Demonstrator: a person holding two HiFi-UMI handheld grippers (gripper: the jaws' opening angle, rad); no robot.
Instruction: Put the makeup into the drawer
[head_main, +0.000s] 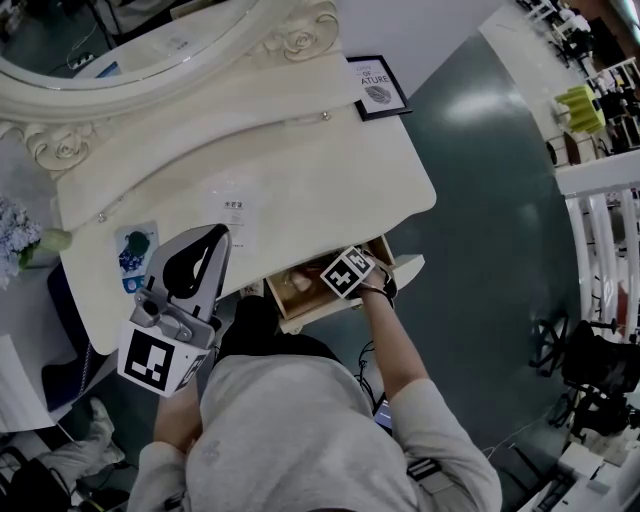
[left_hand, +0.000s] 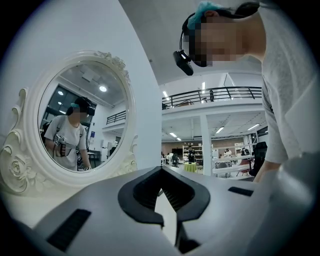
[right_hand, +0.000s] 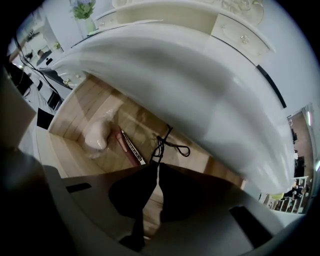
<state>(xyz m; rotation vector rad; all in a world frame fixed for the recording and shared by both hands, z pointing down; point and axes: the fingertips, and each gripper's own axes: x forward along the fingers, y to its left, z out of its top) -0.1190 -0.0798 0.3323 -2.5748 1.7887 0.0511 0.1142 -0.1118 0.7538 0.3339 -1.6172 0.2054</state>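
Your right gripper (right_hand: 157, 166) is down inside the open drawer (right_hand: 90, 107), which stands pulled out from under the near edge of the vanity table (head_main: 300, 170), right of centre. The jaws are clenched, and a thin black cord (right_hand: 176, 146) with a small loop runs straight into their tips, so it looks pinched there. I cannot tell what kind of makeup item it is.

To finish this well, I would bring the tips low over bare wood to the right of what already lies there. Only then part the jaws, so the cord settles flat and does not spring or drag out with you. Back out toward yourself rather than straight up, because the table edge overhangs the far part of the drawer and leaves little headroom.

Already on the drawer floor to the left are a pale wrapped lump (right_hand: 97, 134) and, just beside it, two slim sticks (right_hand: 131, 148), one reddish. The cord's loop lies near the sticks but apart from them, so keep it from snagging them.

Your left gripper (left_hand: 161, 172) is held up to the left of the drawer, its jaws closed on nothing and pointing at the oval mirror (left_hand: 80, 120). Keep it up there, away from the drawer front.

On the tabletop a framed picture (head_main: 376, 87) leans at the far right. A blue card (head_main: 135, 250) lies near the left edge, with flowers (head_main: 15, 235) beyond it. None of these is in your path.
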